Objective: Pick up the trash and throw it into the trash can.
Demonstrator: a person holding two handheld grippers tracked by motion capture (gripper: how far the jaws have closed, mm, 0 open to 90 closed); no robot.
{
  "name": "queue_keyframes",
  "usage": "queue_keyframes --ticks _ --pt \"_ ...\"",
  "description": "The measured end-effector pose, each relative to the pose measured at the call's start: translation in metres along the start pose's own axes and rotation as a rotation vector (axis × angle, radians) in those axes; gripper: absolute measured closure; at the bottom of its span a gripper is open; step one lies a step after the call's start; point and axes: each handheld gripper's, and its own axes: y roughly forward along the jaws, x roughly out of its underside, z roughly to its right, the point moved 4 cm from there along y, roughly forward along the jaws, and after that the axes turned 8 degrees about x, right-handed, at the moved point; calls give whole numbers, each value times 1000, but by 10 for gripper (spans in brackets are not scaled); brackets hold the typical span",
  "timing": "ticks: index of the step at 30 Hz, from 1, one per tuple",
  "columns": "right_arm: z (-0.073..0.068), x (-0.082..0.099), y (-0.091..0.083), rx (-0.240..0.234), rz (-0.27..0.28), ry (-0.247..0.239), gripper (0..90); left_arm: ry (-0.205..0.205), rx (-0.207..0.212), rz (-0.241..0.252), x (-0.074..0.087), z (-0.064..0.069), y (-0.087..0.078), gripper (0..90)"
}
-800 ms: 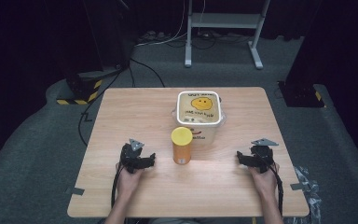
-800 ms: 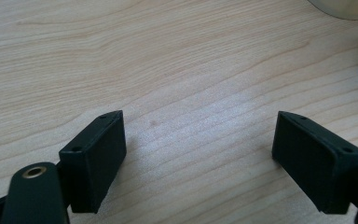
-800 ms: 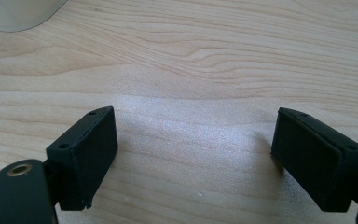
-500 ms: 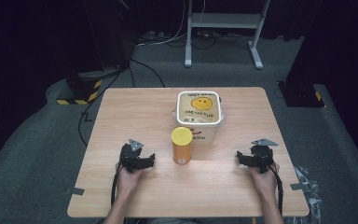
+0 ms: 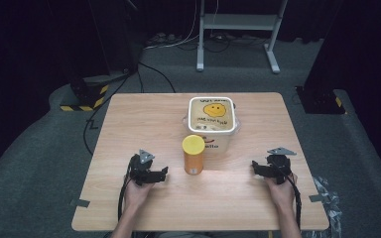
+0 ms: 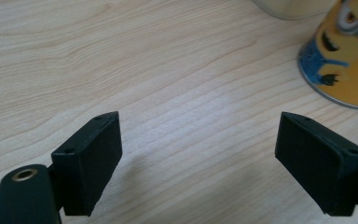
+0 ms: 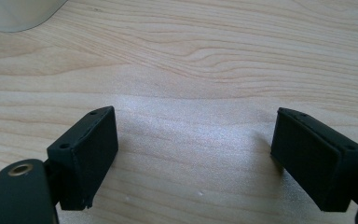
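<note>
Near the tabletop's (image 5: 129,114) front edge, the left claw (image 5: 162,173) and right claw (image 5: 254,166) rest with jaws spread apart, gripping nothing. Between them, slightly farther in, stands a yellow-lidded can (image 5: 194,154), upright. Just behind it, mid-tabletop, sits a white tub (image 5: 211,119) with a smiley-face lid.

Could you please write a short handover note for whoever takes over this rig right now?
Left claw: open, nothing between the jaws, resting low over the wooden table, just left of the yellow Minions can.
Right claw: open, holding nothing, near the table's right side.
Can: upright, yellow lid on, in front of the white smiley-lid container, which is closed.
Done: nothing visibly handled.
Left: everything; the left claw sits closest to the can, so a grasp there looks the likely start.
</note>
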Motion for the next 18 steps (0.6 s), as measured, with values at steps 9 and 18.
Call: queue_keyframes --ticks 9,18 --pt "0 0 -1 -11 -15 -3 145 37 71 12 -2 21 -6 145" --pt "0 0 -1 -9 -14 -3 145 56 129 23 -6 39 -8 141"
